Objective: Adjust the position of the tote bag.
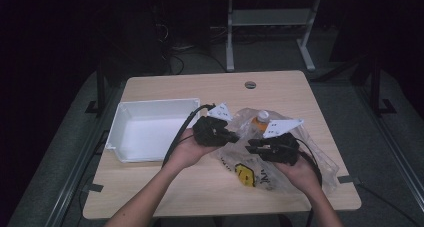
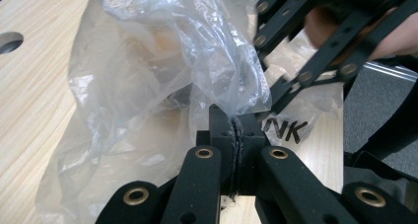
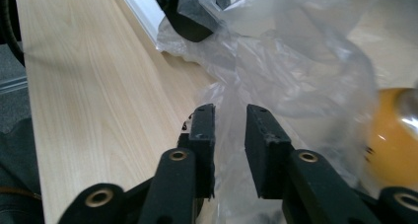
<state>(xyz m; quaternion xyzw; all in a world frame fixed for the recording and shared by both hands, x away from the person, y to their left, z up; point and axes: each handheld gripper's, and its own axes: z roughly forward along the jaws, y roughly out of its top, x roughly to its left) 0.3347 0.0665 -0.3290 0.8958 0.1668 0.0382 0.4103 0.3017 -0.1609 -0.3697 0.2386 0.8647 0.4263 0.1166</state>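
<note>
Thin, slippery plastic bag [image 2: 148, 86], clamped at its rim by left gripper [image 2: 235, 130]; right gripper [image 3: 230, 135] jaws apart, best pinching opposite edge.

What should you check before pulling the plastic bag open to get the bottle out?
1. Left gripper pinching the plastic bag: ok, shut on a fold.
2. Right gripper holding the bag: not ok, fingers apart with film between them.
3. Orange bottle inside the bag: ok.
4. White bin ready beside the bag: ok.
5. Bottle cap tight: cannot tell.
</note>
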